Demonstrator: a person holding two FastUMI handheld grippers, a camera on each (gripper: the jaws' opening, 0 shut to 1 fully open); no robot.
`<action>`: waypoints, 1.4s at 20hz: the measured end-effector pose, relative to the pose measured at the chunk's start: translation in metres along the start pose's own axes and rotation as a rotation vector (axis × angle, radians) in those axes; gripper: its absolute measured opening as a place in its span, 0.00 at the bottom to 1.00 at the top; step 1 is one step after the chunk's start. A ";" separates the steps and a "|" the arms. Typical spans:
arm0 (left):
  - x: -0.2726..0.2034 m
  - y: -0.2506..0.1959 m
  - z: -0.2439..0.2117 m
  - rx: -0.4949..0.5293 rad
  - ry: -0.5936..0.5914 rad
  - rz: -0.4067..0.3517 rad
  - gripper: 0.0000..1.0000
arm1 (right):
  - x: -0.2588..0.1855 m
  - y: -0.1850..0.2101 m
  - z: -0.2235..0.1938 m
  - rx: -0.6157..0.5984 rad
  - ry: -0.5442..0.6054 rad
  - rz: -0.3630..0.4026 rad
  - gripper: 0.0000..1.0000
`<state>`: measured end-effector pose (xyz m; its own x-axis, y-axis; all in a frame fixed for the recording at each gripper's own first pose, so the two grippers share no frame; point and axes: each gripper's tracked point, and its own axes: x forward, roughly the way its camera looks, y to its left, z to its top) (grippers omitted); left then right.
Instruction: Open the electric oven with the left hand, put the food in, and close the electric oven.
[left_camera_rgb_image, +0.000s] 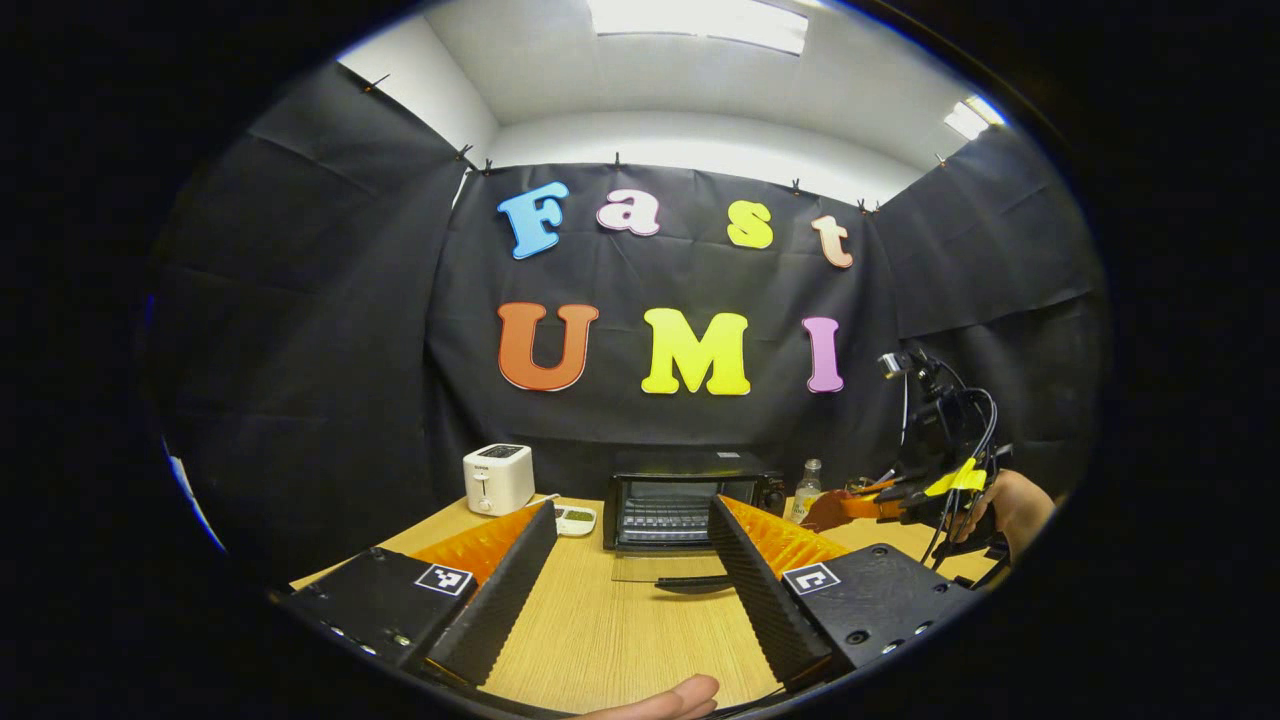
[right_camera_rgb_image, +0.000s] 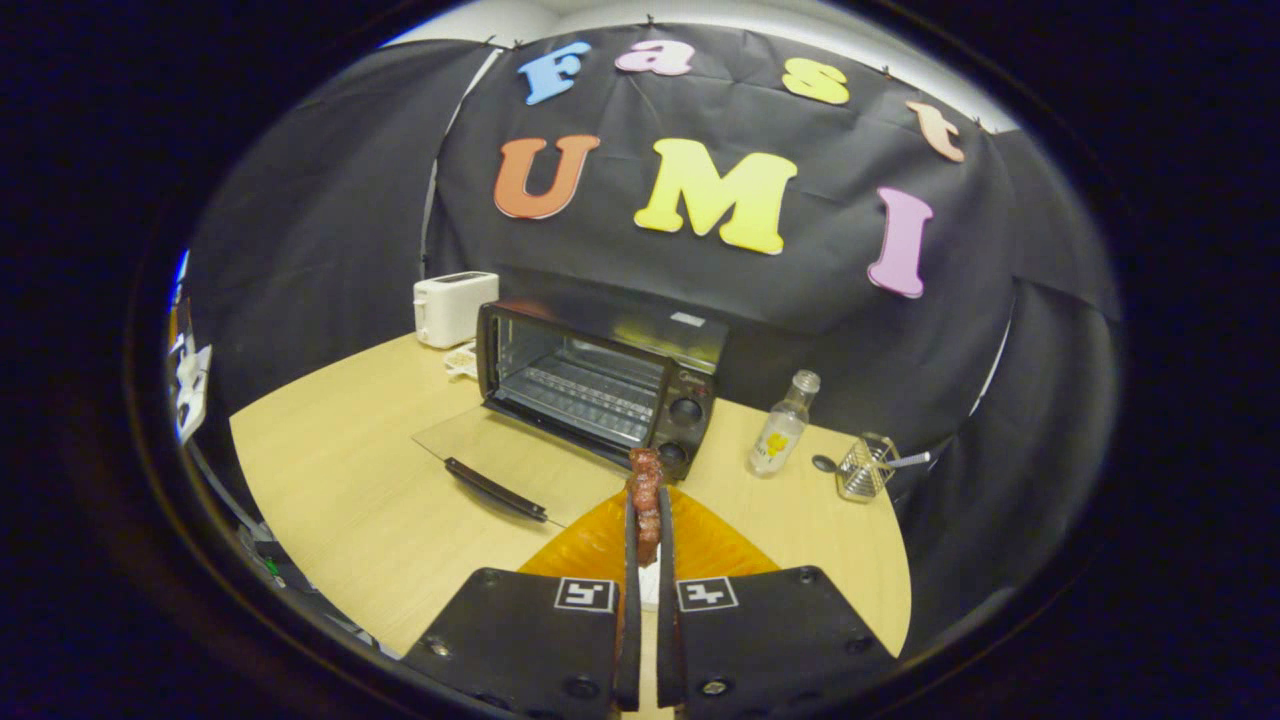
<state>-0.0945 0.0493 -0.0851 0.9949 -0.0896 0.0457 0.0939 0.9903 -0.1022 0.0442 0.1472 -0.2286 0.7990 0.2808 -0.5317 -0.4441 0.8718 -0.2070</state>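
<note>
The knobbly reddish-brown food (right_camera_rgb_image: 645, 500) was clamped between the right gripper (right_camera_rgb_image: 645, 540)'s ribbed fingers, just short of the boxy black oven (right_camera_rgb_image: 600, 390) with its glass door (right_camera_rgb_image: 500, 455) lying flat on the pale woodgrain table (right_camera_rgb_image: 330, 480), while the left gripper (left_camera_rgb_image: 630, 560) gaped wide before it.

Overhead panel lighting, even and fairly bright; strong fisheye warp in both views.

Ceiling light panels (left_camera_rgb_image: 700, 22) blow out to white in the left gripper view. Wooden table (right_camera_rgb_image: 340, 480) evenly lit, shadows soft and faint. Mild glare on the electric oven (right_camera_rgb_image: 600, 385) top and its lowered glass door (right_camera_rgb_image: 510, 465). Black cloth wall reads dim, folds visible. Straight edges bow toward the rims; sharpness falls off there. Centre acceptably sharp.
</note>
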 end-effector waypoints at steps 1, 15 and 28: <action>-0.003 0.002 -0.002 0.008 0.003 0.004 0.96 | -0.003 0.010 0.007 -0.014 -0.016 0.004 0.10; -0.004 0.069 -0.023 0.022 0.022 0.140 0.97 | 0.068 0.131 0.057 0.162 -0.106 0.117 0.10; -0.001 0.120 -0.041 0.061 0.021 0.201 0.96 | 0.144 0.130 0.069 0.769 -0.131 0.146 0.10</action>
<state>-0.0832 0.1641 -0.1379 0.9941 0.1085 0.0096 -0.1079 0.9931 -0.0464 0.1296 0.3290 -0.2754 0.8168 0.4171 -0.3986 -0.1820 0.8419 0.5080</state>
